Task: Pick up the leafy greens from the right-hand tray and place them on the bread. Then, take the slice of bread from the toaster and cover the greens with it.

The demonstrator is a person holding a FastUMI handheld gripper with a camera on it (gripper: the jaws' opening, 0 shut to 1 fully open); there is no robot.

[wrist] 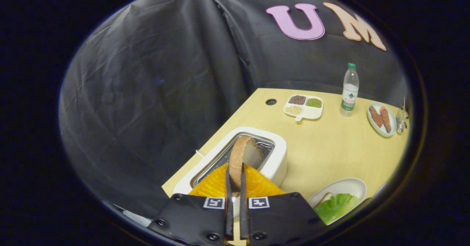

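Note:
A brown-crusted slice of bread (242, 152) stands on edge, sticking up out of the slot of the white toaster (281, 154). My gripper (235, 168) is directly over the toaster, shut on the slice, whose lower part is pinched between the two fingers. To the right of the fingers, a white plate (350, 184) holds the leafy greens (336, 205), which lie on another piece of bread (325, 198) that peeks out at their left edge.
Beyond the toaster on the wooden table (323, 147) sit a divided dish of beans (304, 107), a water bottle (349, 90) and a pale plate with two reddish sausages (381, 118). The black cloth wall closes off the left and back.

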